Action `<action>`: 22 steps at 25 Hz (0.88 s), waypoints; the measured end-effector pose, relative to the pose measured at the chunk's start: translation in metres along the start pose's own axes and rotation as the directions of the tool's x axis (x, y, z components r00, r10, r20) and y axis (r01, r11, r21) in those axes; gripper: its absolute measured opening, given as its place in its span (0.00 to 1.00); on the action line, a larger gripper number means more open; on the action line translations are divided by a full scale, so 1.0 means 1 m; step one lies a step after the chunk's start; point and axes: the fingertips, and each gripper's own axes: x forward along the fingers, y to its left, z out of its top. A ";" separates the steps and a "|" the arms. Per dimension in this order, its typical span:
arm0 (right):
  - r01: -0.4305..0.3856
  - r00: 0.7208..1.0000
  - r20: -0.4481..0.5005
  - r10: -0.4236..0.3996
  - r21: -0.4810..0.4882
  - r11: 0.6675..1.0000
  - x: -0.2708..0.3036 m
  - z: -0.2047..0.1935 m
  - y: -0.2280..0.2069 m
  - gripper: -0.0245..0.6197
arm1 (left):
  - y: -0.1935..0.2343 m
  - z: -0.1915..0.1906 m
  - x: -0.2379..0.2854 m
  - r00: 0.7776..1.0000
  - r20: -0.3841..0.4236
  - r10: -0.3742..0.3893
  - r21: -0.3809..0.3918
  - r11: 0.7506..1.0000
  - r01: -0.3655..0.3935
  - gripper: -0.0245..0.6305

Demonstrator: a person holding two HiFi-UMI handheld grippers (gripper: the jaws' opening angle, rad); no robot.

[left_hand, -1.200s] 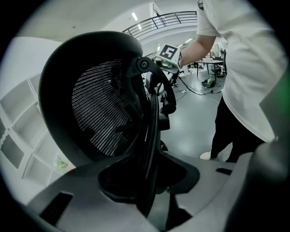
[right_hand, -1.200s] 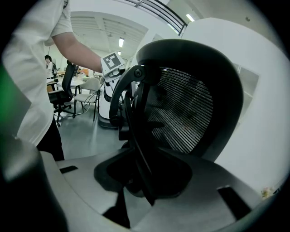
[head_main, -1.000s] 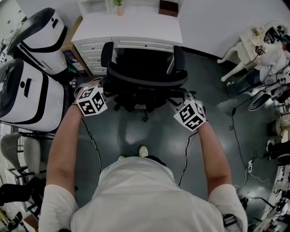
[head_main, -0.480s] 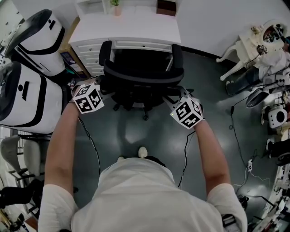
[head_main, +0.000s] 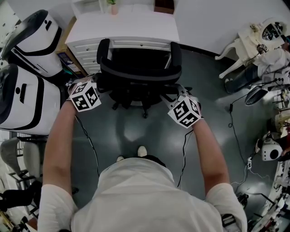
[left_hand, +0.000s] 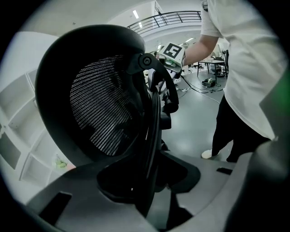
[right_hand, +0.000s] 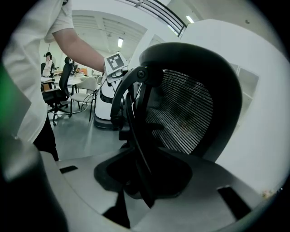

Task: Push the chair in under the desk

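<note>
**Both claws astride the chair back, chair at the desk front**

The chair [head_main: 138, 68] faces the white desk [head_main: 127, 27]. Its armrests [head_main: 103, 50] reach the desk's front edge and its seat sits at the opening beside the drawers [head_main: 86, 53]. The back and the base [head_main: 136, 102] stand out on the grey floor [head_main: 131, 131].

The left claw [head_main: 96, 83] is at the left end of the chair back and the right claw [head_main: 175, 92] is at the right end. In the left gripper view the thin back rim [left_hand: 152, 136] runs up between the jaws. They stand apart on either side of it, not clamped, and have just been opening. The right gripper view shows the same: its jaws are parted, with the rim between them and the mesh to one side.

At the back of the desk:
- A small pot [head_main: 113, 8] holds a green plant [head_main: 111, 2].
- It stands beside a white shelf [head_main: 88, 5], whose compartments cannot be seen into from above.
- A brown box [head_main: 164, 6] sits further right, and what is in it cannot be told.

The drawers are all shut
</note>
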 end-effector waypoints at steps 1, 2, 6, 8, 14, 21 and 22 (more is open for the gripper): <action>0.002 1.000 0.004 -0.002 -0.002 1.000 0.000 0.000 0.000 0.23 | 0.000 0.000 0.000 1.000 0.001 0.001 0.002 1.000 -0.001 0.29; 0.003 1.000 0.005 -0.003 -0.003 1.000 0.000 0.000 0.000 0.23 | 0.000 0.000 0.000 1.000 0.003 0.002 0.004 1.000 -0.002 0.29; -0.003 1.000 0.000 0.003 -0.003 1.000 0.001 -0.002 0.000 0.23 | 0.000 -0.001 0.000 1.000 0.006 0.002 0.007 1.000 -0.002 0.28; -0.005 1.000 -0.001 0.005 -0.007 1.000 0.001 -0.002 0.001 0.23 | -0.001 -0.001 0.000 1.000 0.008 0.004 0.011 1.000 -0.004 0.28; -0.008 1.000 -0.024 0.008 -0.033 0.999 0.002 -0.004 0.006 0.23 | -0.004 -0.001 0.000 1.000 0.012 0.021 0.006 1.000 -0.021 0.29; 0.040 0.997 -0.063 -0.044 -0.058 0.998 0.003 -0.003 0.007 0.23 | 0.000 -0.005 -0.005 0.997 -0.003 0.082 -0.045 0.996 -0.082 0.32; 0.056 0.996 -0.067 -0.060 -0.060 0.997 0.001 -0.002 0.006 0.23 | 0.001 -0.005 -0.009 0.995 0.001 0.100 -0.054 0.994 -0.100 0.32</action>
